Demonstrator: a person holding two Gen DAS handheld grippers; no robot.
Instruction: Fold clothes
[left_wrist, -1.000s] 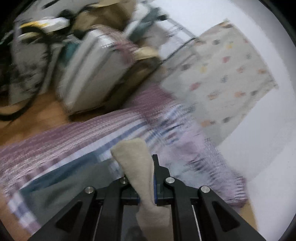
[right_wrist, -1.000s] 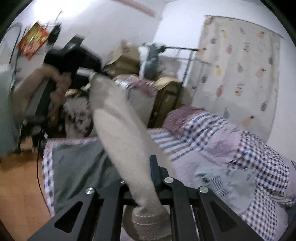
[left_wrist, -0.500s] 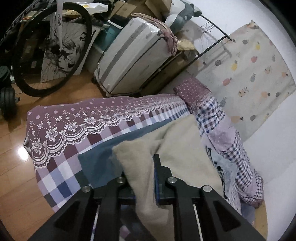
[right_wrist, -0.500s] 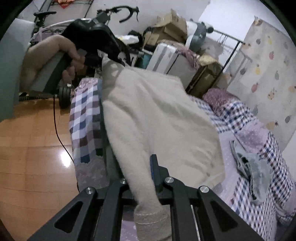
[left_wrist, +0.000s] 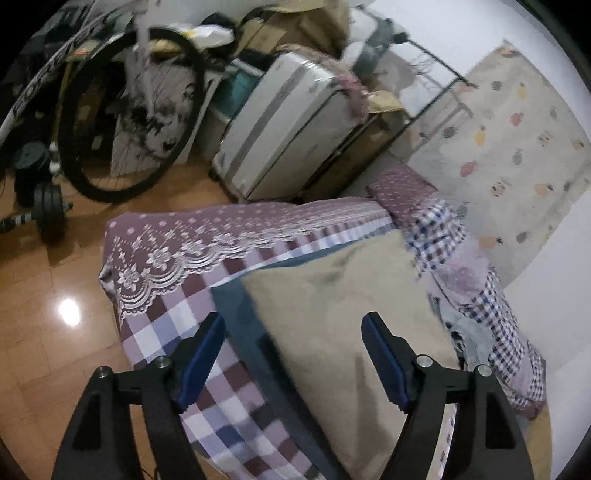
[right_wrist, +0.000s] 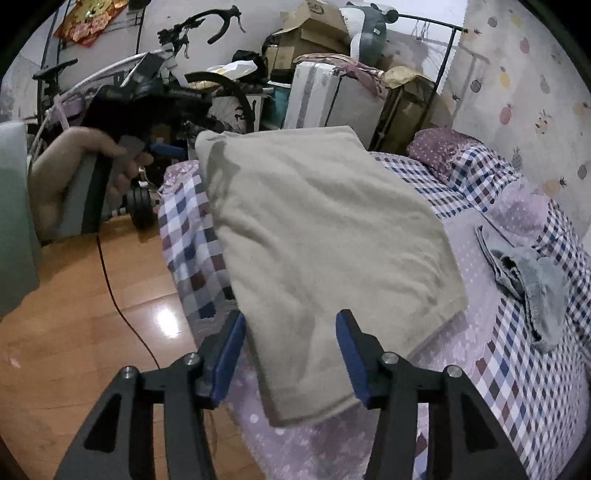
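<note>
My left gripper (left_wrist: 293, 354) has its fingers (left_wrist: 205, 352) spreading apart, nothing pinched between the blue pads; the beige garment (left_wrist: 347, 325) lies under and ahead of them, free of the pads. My right gripper (right_wrist: 291, 356) is opening too: the near edge of the same beige garment (right_wrist: 317, 236) sits in the gap between its fingers (right_wrist: 351, 356), but the pads do not press on it as far as I can see. In the right wrist view my left hand (right_wrist: 70, 177) shows at the far corner of the cloth, wrapped round the other gripper's handle. The garment itself lies on the bed (right_wrist: 517, 369), doubled into a rough rectangle with its edges roughly matched, on top of a dark blue-grey cloth (left_wrist: 236, 314) and the checked bedspread (left_wrist: 177, 325). I judge one fold as just laid down and released; whether another fold is wanted I cannot say, though the piece is still fairly broad. A crumpled grey-blue garment (right_wrist: 528, 280) lies further along the bed, well apart from the beige one and plainly unfolded, so that much looks left to do. As for containers, a pale suitcase (left_wrist: 284, 129) stands shut beside the bed, and cardboard boxes (right_wrist: 314, 29) are stacked behind it; I cannot see their contents.
</note>
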